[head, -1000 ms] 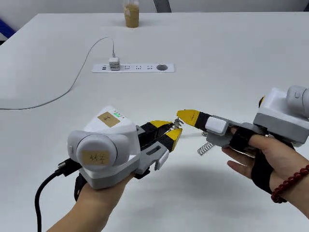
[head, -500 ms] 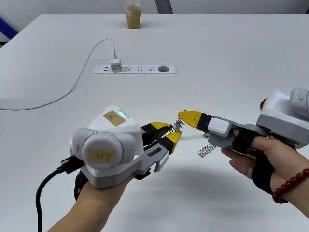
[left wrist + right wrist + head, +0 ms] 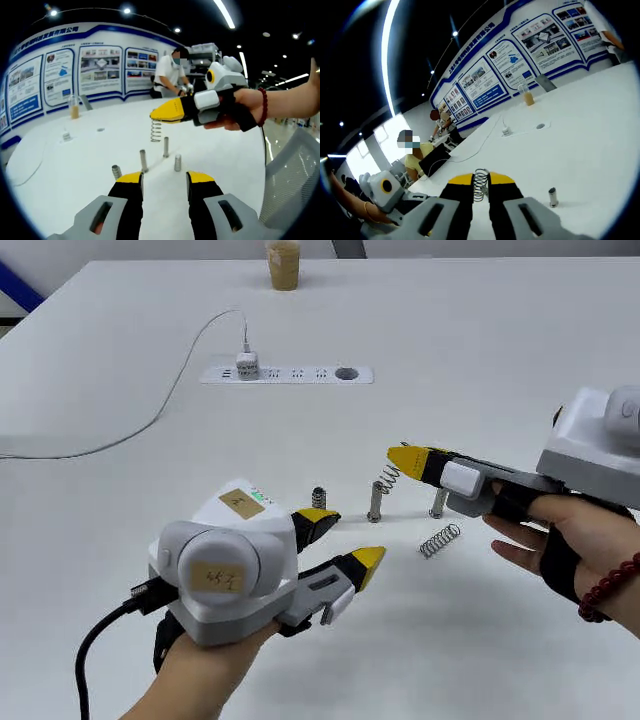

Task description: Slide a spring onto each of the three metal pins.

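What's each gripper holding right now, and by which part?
Right gripper pinches a spring by one end, the rest hanging free. Left gripper is open, holding nothing.

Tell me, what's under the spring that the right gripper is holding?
A bare metal pin stands on the white table just below the dangling spring, not yet inside it. The right gripper covers the spring's top end.

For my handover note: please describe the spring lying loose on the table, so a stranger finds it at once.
On the white table, find the row of three metal pins. The spring lies just on the near side of the rightmost pin. It alone lies flat, on no pin and in no jaws.
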Tool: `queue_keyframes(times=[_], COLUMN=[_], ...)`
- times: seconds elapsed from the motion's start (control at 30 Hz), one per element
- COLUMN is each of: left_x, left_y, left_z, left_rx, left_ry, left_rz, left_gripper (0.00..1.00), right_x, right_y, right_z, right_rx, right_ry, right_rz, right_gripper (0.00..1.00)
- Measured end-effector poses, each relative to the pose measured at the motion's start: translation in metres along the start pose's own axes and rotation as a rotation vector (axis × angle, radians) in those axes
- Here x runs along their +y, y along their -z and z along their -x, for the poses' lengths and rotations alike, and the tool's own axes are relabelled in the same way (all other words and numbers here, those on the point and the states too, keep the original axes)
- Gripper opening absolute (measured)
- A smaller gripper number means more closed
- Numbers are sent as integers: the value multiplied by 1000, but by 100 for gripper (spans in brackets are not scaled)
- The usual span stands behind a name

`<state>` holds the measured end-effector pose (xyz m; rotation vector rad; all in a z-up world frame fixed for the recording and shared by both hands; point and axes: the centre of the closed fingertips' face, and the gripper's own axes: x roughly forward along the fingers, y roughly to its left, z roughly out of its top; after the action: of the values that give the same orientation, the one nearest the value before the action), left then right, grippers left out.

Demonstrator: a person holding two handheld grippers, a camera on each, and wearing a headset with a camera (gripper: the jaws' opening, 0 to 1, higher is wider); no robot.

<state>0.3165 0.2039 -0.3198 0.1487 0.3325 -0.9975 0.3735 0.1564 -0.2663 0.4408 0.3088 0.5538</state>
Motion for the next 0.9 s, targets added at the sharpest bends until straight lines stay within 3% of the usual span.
queue_keyframes(times=[0.13, 0.4, 0.67, 0.9], left_x=[0, -2, 1, 4], left_y=[5, 7, 16, 19], left_z=[1, 1, 0, 0], left_rx=[20, 24, 38, 38], left_ry=[-4, -7, -19, -22], left_rz=[-11, -34, -20, 1], left_gripper=[40, 52, 52, 53], right_x=[-4, -21, -34, -38], right_y=[0, 5, 7, 15], right_z=[-7, -20, -30, -35], right_rx=[18, 39, 48, 99], right_ry=[3, 29, 52, 69], right_rz=[89, 137, 170, 296], right_gripper=[11, 11, 12, 12])
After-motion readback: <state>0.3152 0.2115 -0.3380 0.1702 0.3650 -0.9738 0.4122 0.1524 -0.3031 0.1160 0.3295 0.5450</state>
